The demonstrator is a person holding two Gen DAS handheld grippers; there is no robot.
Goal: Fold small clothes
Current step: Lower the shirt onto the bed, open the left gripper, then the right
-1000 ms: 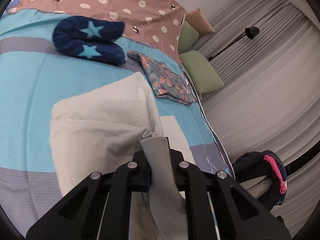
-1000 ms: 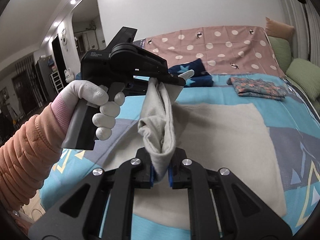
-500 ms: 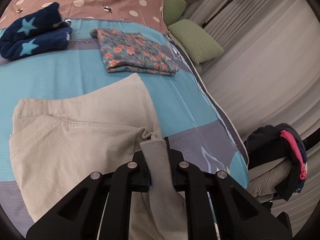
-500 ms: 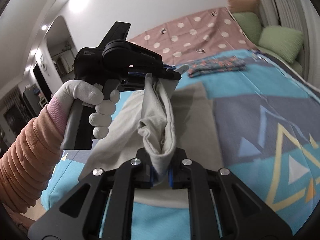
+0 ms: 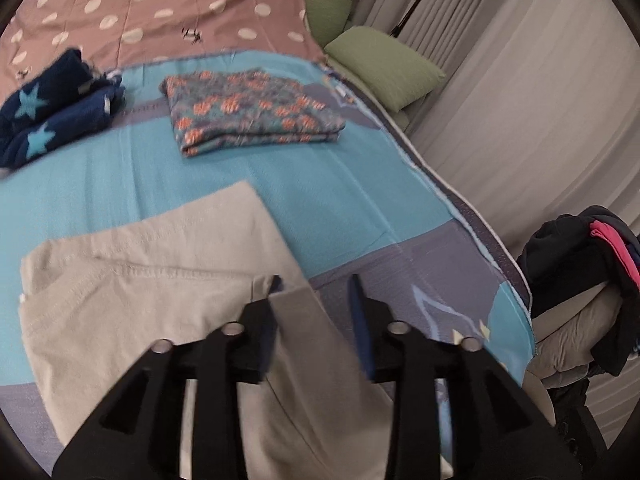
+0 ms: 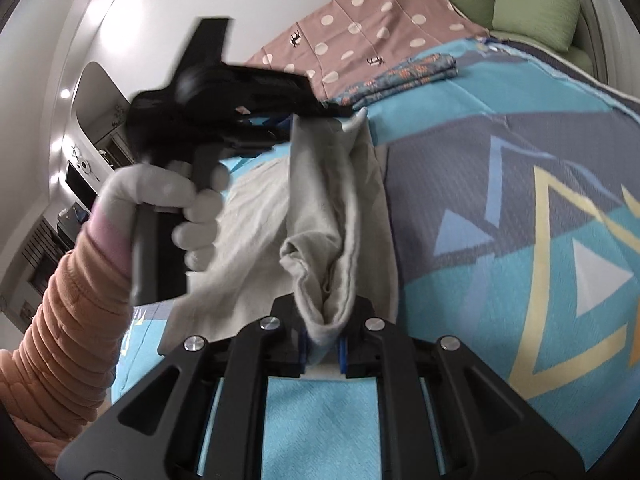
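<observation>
Left claw [image 5: 314,312] has just been opening, beige garment [image 5: 160,304] loose between its jaws, half-folded on the bed [image 5: 280,184]. Right claw [image 6: 322,340] pinches its corner (we'd lower before releasing).

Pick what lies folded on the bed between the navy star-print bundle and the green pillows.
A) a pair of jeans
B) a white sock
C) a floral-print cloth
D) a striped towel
C: the floral-print cloth lies folded on the blue bedspread, right of the navy star-print bundle.

Both wrist cameras look closely past their fingers, down the bed [image 5: 280,184] toward shared green pillows [image 6: 536,8].
</observation>
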